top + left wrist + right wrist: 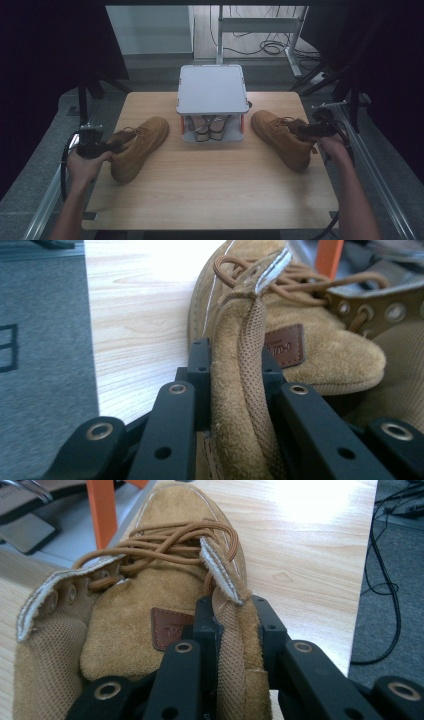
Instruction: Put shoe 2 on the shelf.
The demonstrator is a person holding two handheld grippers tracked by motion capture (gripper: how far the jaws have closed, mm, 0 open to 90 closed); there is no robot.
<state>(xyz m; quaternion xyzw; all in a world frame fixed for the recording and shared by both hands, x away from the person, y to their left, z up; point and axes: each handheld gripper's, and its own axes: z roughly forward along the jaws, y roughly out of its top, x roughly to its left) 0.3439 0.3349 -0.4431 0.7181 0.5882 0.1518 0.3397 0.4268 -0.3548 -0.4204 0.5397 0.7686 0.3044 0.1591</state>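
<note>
both grippers clamped on the boots, one each side of the rack

the left boot (138, 146) lies just left of the rack (212, 102), toe angled in toward it, heel out toward the left gripper (102, 146); the right boot (283, 137) mirrors it just right of the rack, heel toward the right gripper (305, 131). each boot's long axis runs slantwise from its own gripper to the rack, so each hand is the nearer one for its boot. in the left gripper view the jaws pinch the outer collar (240, 390) between them; in the right gripper view the jaws are likewise shut on the collar (235, 645). i judge the next move is a lift inward to the rack, whose lower shelf already holds sandals (210, 127). the boots are tan suede, brown laces, mesh lining, a small brown patch on each tongue.
</note>
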